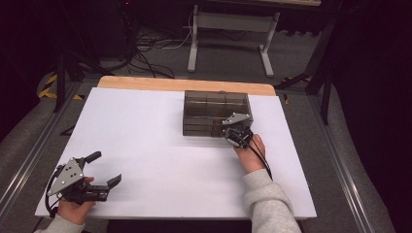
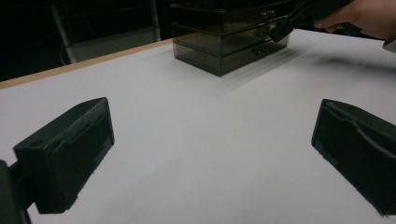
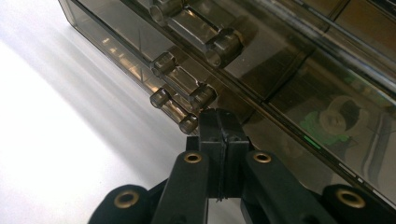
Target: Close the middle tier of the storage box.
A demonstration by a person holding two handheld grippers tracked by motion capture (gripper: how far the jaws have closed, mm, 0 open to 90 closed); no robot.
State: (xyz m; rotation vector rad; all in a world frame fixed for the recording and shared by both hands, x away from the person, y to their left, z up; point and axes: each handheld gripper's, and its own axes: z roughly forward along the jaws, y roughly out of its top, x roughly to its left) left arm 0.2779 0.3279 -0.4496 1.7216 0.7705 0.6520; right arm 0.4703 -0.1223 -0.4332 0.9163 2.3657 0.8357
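Hand-held gripper [image 3: 219, 122] on my right, clenched empty, nudges the smoky transparent plastic drawer box [image 1: 216, 111], drawers still unopened.

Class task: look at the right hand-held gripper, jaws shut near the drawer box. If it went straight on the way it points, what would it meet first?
The right hand-held gripper would probably first meet the front of the smoky drawer box, just beside the lowest drawer handle. The gap left looks tiny, though depth is hard to judge.
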